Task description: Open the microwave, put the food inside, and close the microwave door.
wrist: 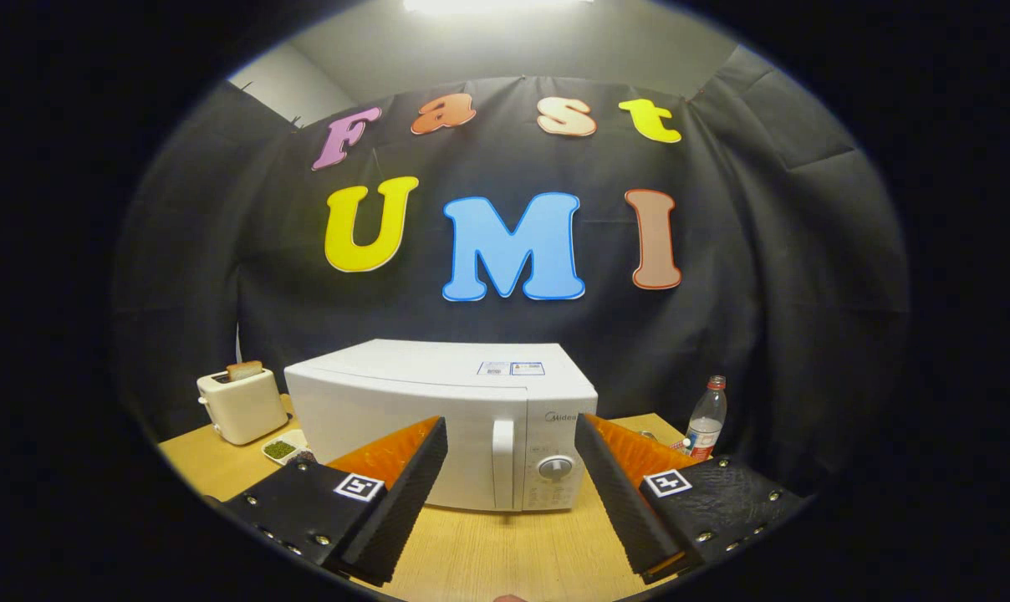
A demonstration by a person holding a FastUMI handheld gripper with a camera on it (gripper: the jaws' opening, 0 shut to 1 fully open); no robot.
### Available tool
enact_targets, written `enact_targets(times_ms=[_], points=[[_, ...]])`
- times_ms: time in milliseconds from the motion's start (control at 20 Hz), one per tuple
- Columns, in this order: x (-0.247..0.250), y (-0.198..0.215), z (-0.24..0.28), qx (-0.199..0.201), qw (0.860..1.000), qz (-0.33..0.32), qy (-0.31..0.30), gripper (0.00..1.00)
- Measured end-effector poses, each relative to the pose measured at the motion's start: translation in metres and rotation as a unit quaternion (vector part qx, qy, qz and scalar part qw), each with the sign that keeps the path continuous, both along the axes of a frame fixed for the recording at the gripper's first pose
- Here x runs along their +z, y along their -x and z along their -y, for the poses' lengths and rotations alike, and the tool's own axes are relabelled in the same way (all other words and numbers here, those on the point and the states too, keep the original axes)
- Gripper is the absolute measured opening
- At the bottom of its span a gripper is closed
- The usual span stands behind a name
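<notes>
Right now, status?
Gripper open, holding nothing. White boxy microwave just ahead, door shut, upright handle between the fingers. Small dish of green food left of it, untouched. Nothing in the way.

One camera, riding on the claw (512, 435), fisheye, looking forward along its two spread fingers (405, 493) and slightly down onto the wooden surface (505, 552). It sits low, just above the surface, a short way back from the microwave (438, 418), which stands dead ahead at 12 o'clock, door side facing the lens. A toaster (239, 403) sits at 10 o'clock, a bottle (706, 422) at 2 o'clock. The booth's cloth wall closes off the background, with ceiling light overhead.
</notes>
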State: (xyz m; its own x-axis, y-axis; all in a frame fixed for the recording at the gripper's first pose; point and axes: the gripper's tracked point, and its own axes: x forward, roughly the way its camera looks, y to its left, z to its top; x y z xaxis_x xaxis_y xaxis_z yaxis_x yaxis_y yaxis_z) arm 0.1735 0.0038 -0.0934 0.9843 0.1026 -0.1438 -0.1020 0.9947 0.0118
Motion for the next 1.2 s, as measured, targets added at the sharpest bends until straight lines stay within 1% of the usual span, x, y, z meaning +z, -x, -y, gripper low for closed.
enact_targets(times_ms=[450, 550, 600, 650, 700, 850, 900, 950, 1000, 1050, 1150, 1200], points=[[-0.069, -0.054, -0.008, 0.013, 0.998, -0.059, 0.009, 0.98], [-0.082, -0.062, -0.012, 0.017, 0.997, -0.070, 0.006, 0.97], [-0.087, -0.067, -0.012, 0.014, 0.997, -0.075, 0.006, 0.95], [-0.091, -0.071, -0.014, 0.014, 0.997, -0.078, 0.002, 0.88], [-0.093, -0.075, -0.016, 0.013, 0.997, -0.081, -0.004, 0.80], [-0.108, -0.085, -0.020, 0.015, 0.995, -0.098, -0.007, 0.79], [-0.108, -0.088, -0.017, 0.010, 0.995, -0.096, -0.003, 0.64], [-0.110, -0.089, -0.020, 0.013, 0.995, -0.098, -0.006, 0.52], [-0.111, -0.089, -0.020, 0.016, 0.995, -0.102, -0.009, 0.48], [-0.112, -0.092, -0.018, 0.013, 0.994, -0.104, -0.004, 0.48], [-0.113, -0.091, -0.021, 0.012, 0.995, -0.100, 0.004, 0.30], [-0.113, -0.089, -0.020, 0.010, 0.995, -0.102, 0.009, 0.31]])
